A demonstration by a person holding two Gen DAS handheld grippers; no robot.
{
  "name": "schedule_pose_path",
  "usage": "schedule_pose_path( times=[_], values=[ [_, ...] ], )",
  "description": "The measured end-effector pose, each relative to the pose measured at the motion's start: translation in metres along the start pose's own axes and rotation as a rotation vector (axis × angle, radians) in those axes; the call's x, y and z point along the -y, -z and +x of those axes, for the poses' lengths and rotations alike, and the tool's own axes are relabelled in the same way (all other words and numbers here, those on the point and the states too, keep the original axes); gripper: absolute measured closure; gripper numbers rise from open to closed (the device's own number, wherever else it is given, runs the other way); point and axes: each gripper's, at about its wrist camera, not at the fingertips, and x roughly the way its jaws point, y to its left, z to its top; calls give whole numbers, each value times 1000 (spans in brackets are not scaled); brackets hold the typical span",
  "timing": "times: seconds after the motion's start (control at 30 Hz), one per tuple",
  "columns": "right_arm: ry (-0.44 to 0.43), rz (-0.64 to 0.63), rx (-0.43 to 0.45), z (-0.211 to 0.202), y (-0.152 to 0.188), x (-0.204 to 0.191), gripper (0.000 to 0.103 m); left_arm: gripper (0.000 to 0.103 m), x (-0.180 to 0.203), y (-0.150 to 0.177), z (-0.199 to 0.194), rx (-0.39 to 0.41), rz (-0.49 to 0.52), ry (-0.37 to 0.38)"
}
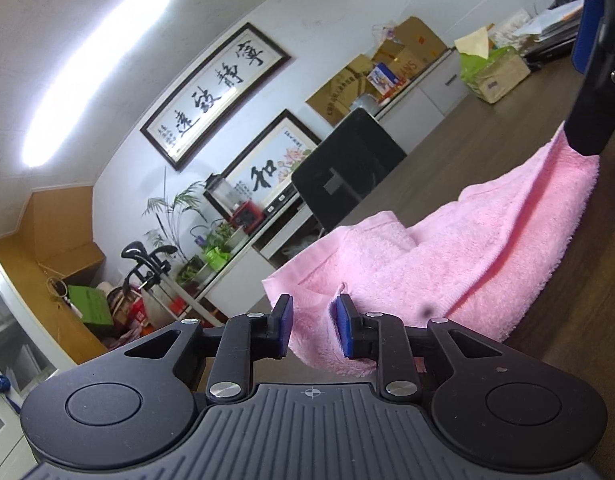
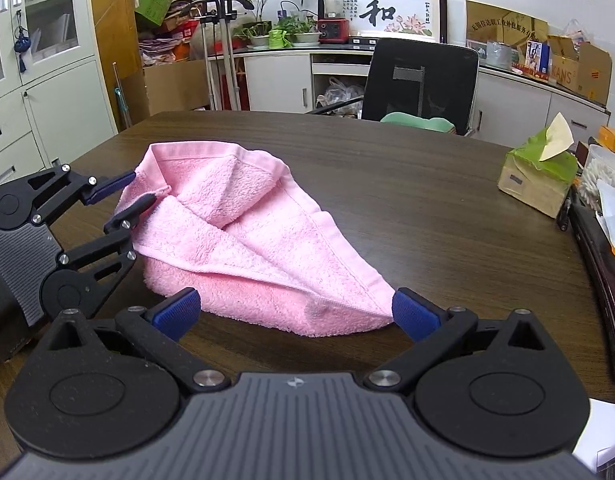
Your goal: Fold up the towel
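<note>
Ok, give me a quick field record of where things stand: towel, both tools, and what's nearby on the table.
towel: pink terry towel, loosely bunched, partly folded on dark wooden table
left tool: open, fingers either side of a towel corner
right tool: open wide, at the towel's near edge, no grip
nearby: green tissue box to the right, apart from towel
beyond table: black office chair
fold: not finished

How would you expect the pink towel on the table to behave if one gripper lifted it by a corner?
The pink towel would probably droop: it already lies in soft, uneven folds on the table. Its fluffy pile suggests the blue pads would grip rather than slip. It looks light, so it likely drags easily, and the loose layers may fall open.
</note>
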Motion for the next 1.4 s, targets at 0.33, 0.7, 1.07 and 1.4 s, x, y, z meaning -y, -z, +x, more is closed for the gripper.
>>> schedule_pose_path(
  times=[0.33, 0.7, 1.07, 1.4],
  values=[
    [29, -5, -3, 3, 0, 0, 0, 98, -16, 0, 18, -87, -106, 84],
    [60, 370, 137, -19, 0, 69, 0, 99, -62, 7, 14, -133, -400, 143],
    [-176, 599, 11, 16, 17, 107, 0, 100, -114, 32, 6, -188, -673, 263],
    [-320, 739, -23, 57, 33, 117, 78, 99, -117, 37, 17, -239, -735, 290]
  ],
)
